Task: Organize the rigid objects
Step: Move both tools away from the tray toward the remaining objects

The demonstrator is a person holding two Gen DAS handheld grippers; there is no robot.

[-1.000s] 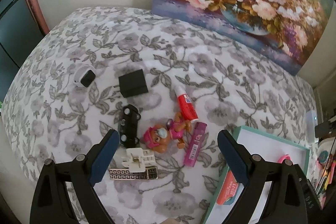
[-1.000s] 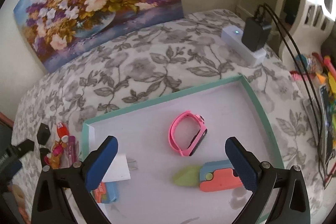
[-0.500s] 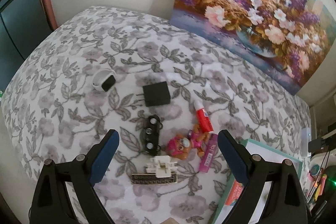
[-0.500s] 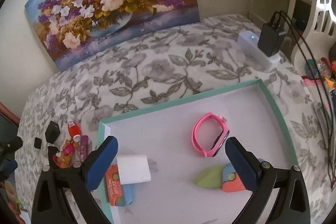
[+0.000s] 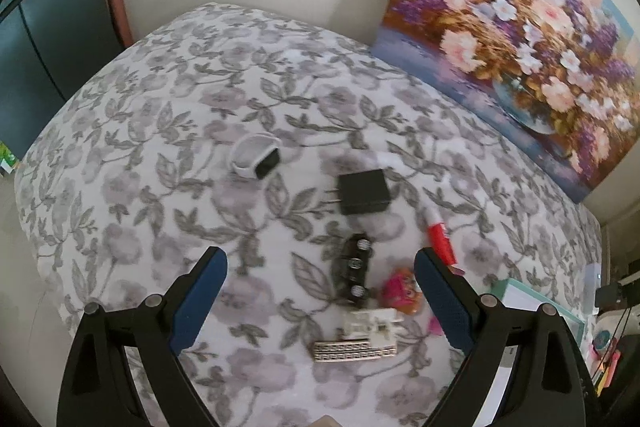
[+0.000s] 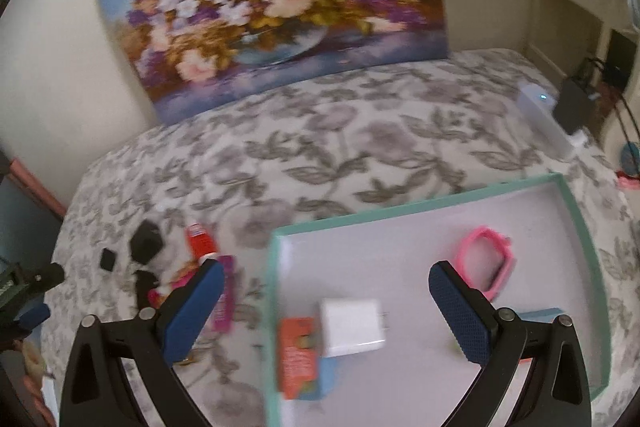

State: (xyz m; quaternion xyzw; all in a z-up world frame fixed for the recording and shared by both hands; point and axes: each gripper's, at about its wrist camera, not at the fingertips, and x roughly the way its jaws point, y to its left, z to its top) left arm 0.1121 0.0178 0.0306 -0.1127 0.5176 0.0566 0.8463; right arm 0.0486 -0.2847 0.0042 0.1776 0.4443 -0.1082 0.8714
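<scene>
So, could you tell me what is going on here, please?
A person is tidying small objects off a flowered bed into a teal tray. Both the left gripper and right gripper are open and empty. The tray holds a pink watch and a white charger; a black charger and a toy car lie outside it.

Soft dim daylight, motion blur, fisheye-warped edges

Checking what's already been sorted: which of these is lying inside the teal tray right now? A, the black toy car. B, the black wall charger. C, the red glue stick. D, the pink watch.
D: the pink watch lies inside the teal tray; the other three sit on the floral cloth.
</scene>
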